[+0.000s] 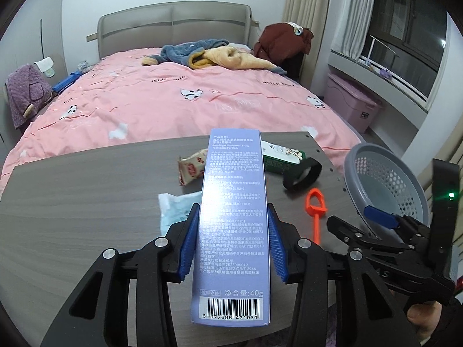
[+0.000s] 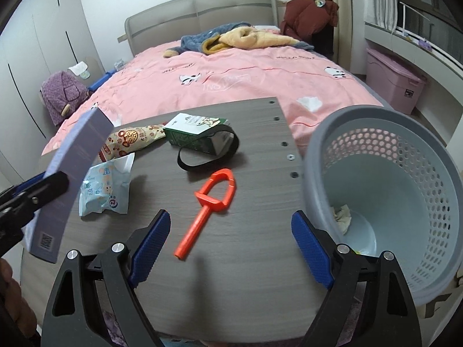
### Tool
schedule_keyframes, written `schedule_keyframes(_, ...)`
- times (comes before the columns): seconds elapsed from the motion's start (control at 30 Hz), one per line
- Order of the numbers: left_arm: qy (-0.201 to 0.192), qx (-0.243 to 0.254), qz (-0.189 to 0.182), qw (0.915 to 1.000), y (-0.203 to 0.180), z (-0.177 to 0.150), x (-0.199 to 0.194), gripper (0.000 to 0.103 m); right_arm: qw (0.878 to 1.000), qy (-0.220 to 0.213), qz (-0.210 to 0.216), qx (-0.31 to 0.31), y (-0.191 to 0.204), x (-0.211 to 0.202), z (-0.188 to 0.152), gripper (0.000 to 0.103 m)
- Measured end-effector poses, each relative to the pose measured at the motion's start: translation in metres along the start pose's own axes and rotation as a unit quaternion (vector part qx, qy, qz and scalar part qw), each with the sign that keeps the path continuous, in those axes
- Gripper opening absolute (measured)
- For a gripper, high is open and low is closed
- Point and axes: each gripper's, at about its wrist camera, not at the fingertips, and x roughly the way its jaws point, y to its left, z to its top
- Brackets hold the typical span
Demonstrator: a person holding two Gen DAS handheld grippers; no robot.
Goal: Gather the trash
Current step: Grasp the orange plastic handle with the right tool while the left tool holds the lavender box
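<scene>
Bedroom, with a pink bed (image 1: 173,107) behind a gray wood table (image 1: 72,202). Held tight in the left gripper (image 1: 233,208): a purple toothpaste box (image 1: 231,260), squeezed on both long sides by the blue pads, up off the table. Long and thin, pointing straight ahead along the fingers, barcode end nearest the camera. Flat, clean sides covered in small print, no dents to see.

Off to the right of the box, well apart: a gray basket (image 2: 419,173) with holes in its wall, tipped so its mouth faces the table. Inside it, one crumpled tissue (image 2: 341,217).

Right gripper (image 2: 231,215) spread wide, nothing between its fingers, right finger touching the basket's outer wall. Hard to tell what keeps the basket up.

Probably next: swing the box to the right, front end first, into the basket's mouth. Left hand only, since the box is already there.

Lying on the table: a snack wrapper (image 2: 130,138), a wet wipe pack (image 2: 107,190), a green carton (image 2: 196,133), a black strap (image 2: 208,153) and an orange plastic tool (image 2: 211,202).
</scene>
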Motion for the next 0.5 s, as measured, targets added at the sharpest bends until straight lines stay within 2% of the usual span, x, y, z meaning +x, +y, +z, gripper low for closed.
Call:
schedule_keyframes(0.07,-0.003,-0.002,0.002,1.0000,0.003,0.000,-0.001,0.043,1.000,0.007,-0.004,-0.003,0.005,0.008,0.003,0.077)
schedule_keyframes(0.13,-0.005,-0.005,0.001,1.0000,0.007,0.000,-0.001,0.043,1.000,0.013,-0.013,-0.008,0.009,0.016,0.005,0.070)
schedule_keyframes(0.5,-0.005,-0.027,0.002,0.9996,0.024,-0.002,0.002,0.043,0.998,0.029,-0.051,-0.031,0.027,0.040,0.006,0.052)
